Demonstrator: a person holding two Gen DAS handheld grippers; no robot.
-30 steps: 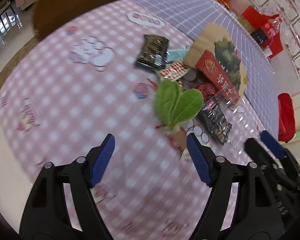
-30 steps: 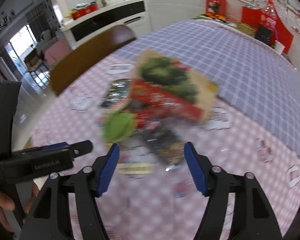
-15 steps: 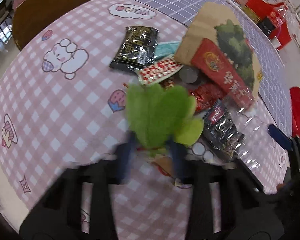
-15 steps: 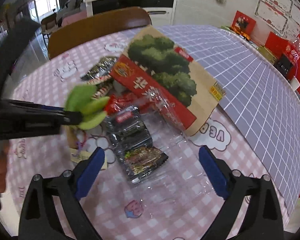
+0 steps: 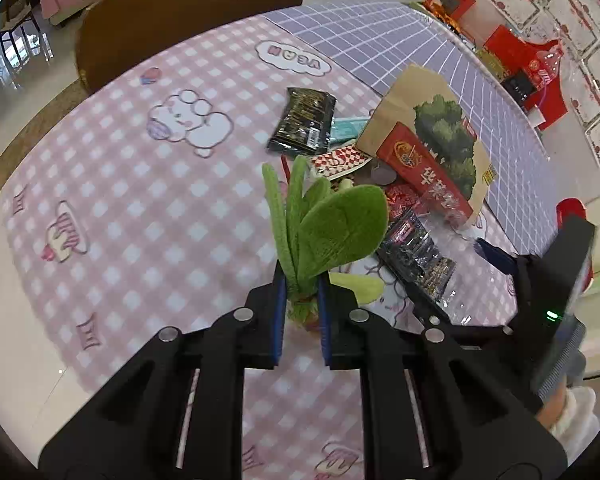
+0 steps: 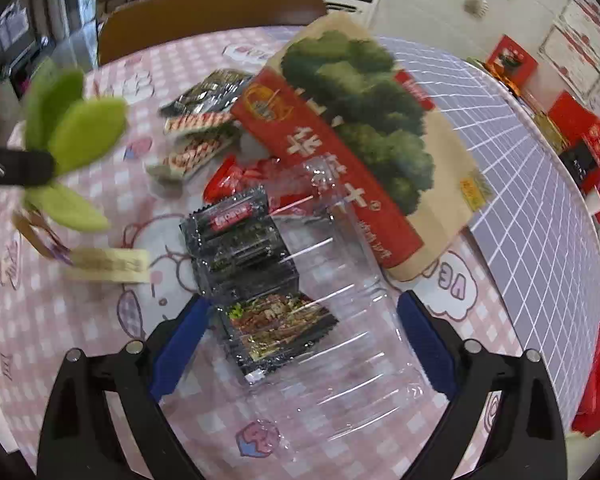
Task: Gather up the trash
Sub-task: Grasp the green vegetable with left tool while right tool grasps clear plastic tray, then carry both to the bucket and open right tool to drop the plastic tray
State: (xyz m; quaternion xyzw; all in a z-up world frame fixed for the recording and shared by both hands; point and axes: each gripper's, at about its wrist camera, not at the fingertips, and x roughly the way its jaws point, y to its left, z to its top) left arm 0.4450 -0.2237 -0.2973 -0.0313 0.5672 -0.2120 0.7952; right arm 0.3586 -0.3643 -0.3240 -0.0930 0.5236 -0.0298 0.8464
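Two grippers at work over the pile. Left gripper (image 5: pixel 302 300): jaws closing, pads already pressed on the stem end of a green felt leaf bunch (image 5: pixel 324 224), which is lifted off the cloth with its leaves standing up past the fingertips. Right gripper (image 6: pixel 300 330): jaws spread wide, nothing pinched, straddling a clear plastic bottle (image 6: pixel 340 320) that lies on its side on the table (image 5: pixel 120 220) over a dark snack wrapper (image 6: pixel 276 328).

Risks, as I judge them:
- Grip on the leaf bunch sits low on a soft, thin stem; a quick swing could let it slide out. A tan paper tag (image 6: pixel 108 266) trails from it on a cord and could snag on the pile.
- The bottle is smooth, round and thin-walled. If the pads close off-centre it may squirt away, roll toward the table's near edge, or crumple.
- The wrapper under the bottle may get dragged along or pinched instead of it.
- The two tools are near each other; the left one shows at the left edge of the right wrist view, so crossing paths could knock the leaves.

Count, middle of the table toward its far edge:
- one clear bottle
- two dark foil wrappers (image 5: pixel 304 122), one near, one far
- two red-and-white checked packets (image 6: pixel 198 150)
- one brown paper bag (image 6: pixel 364 120) with tree print and red band
- red wrappers (image 6: pixel 236 178), number unclear
- one teal packet (image 5: pixel 346 128)
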